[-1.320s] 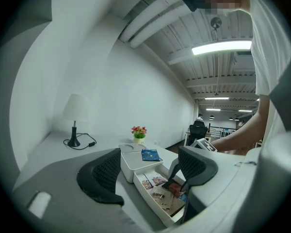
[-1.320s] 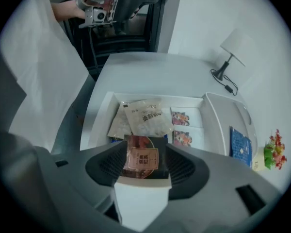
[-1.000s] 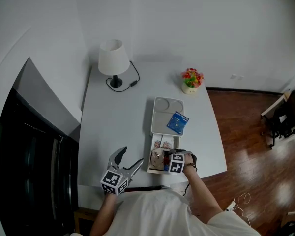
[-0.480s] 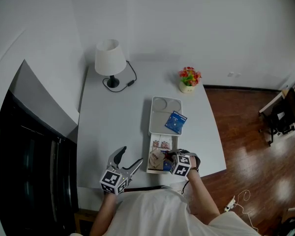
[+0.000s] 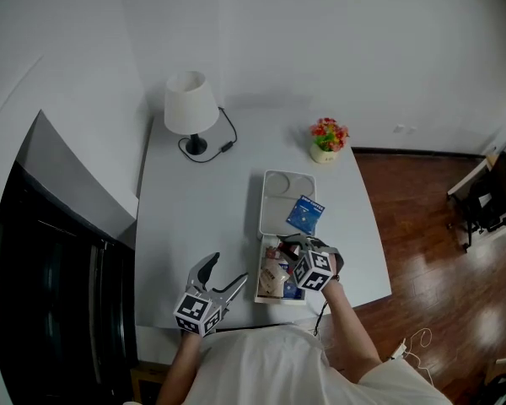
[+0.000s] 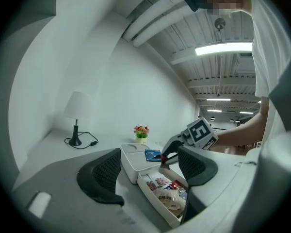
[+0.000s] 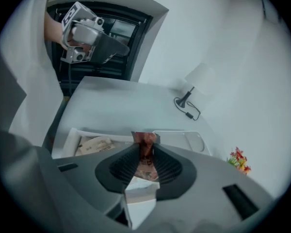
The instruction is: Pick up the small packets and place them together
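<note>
I count one lamp, one flower pot and two trays: far tray, near tray. One blue packet, one red packet, and several overlapping packets I can't count.

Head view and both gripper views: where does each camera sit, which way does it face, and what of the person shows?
Head view: on the head, looking steeply down at the table; arms, left gripper, right gripper show.
Left gripper view: on that gripper, looking across the table at the tray; open jaws show.
Right gripper view: on that gripper, looking down over the tray; jaws shut on a packet.
Shared: lamp, tray.
</note>
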